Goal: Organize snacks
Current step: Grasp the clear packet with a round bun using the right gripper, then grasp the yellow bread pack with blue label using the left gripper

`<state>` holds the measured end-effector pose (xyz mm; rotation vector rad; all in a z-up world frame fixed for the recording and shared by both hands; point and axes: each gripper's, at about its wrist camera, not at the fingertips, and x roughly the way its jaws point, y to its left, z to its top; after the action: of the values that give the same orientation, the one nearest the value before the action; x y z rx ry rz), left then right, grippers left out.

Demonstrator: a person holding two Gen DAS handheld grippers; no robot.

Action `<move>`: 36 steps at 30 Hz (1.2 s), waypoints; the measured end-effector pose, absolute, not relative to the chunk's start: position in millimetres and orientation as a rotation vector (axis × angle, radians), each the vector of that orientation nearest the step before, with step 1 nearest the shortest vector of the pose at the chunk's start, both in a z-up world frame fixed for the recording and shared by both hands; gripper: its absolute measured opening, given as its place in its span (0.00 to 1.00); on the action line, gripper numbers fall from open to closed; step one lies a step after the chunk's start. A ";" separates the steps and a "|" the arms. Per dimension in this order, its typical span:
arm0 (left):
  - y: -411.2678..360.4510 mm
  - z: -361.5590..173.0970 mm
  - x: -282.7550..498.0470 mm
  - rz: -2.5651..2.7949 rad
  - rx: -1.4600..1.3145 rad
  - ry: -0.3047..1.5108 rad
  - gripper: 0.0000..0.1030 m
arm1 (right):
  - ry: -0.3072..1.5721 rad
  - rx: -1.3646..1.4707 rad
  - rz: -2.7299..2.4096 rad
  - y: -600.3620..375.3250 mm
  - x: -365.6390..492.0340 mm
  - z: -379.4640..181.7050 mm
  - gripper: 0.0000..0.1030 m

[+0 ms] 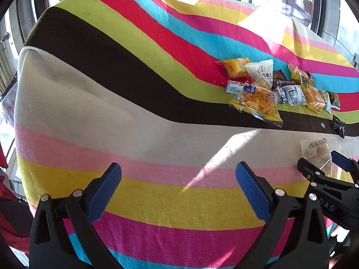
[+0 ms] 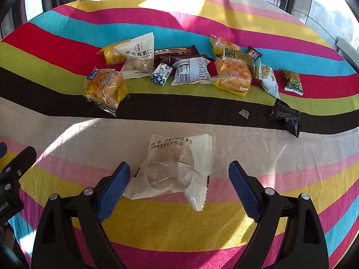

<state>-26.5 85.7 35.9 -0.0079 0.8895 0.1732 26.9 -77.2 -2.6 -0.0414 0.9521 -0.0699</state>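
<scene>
A: Right gripper, black frame with blue ribbed pads. Jaws stand wide apart. A translucent white snack packet with a pale round cake inside lies flat on the striped tablecloth between the two fingers. The left pad looks to be at the packet's edge; contact I cannot confirm. The right pad is clear of it.

B: And the left gripper?

A: Same build. Jaws spread wide, nothing between them, only yellow and pink stripes of cloth below. From its camera the right gripper shows at the far right edge, with the translucent packet at its tips.

B: Rest of the snacks?

A: A loose pile further back, mostly on the green and red stripes. On its left, a clear-wrapped golden bun with a blue label, its near edge over the black stripe. Behind that, a white triangular packet with dark lettering leaning on a yellow-wrapped cake. Mid-pile, a small blue-and-white patterned sweet and a white pouch with a printed nutrition panel. To the right, a second golden bun in clear wrap, then a small green pea packet.

B: Anything apart from the pile?

A: A black foil sachet on the black stripe, right side, well clear of the translucent packet.
</scene>
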 end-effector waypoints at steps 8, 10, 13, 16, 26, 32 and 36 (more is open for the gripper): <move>93.4 68.1 -28.8 0.292 0.048 0.773 0.99 | 0.883 0.021 0.046 -78.9 11.5 5.0 0.38; 89.9 71.0 -25.2 0.188 -0.017 0.780 0.99 | 0.861 0.052 0.047 -85.6 2.1 9.3 0.38; 73.7 66.4 -11.5 0.079 -0.055 0.798 0.99 | 0.833 0.075 0.044 -97.1 -13.8 17.5 0.38; 56.0 54.9 10.6 0.003 -0.079 0.819 0.99 | 0.808 0.082 0.028 -110.4 -27.7 25.1 0.38; 3.6 29.3 94.1 -0.039 0.078 0.897 0.99 | 0.824 0.163 0.025 -138.6 -40.6 19.6 0.38; -5.0 5.5 112.9 -0.150 0.139 0.966 0.64 | 0.814 0.170 0.037 -143.5 -43.2 20.5 0.39; -15.5 6.3 103.8 -0.162 0.152 0.946 0.53 | 0.813 0.192 0.044 -145.5 -42.6 19.1 0.39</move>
<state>103.8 -15.5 6.3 0.1517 0.9460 -0.1615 -42.6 -145.5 19.1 0.1925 0.8126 0.0445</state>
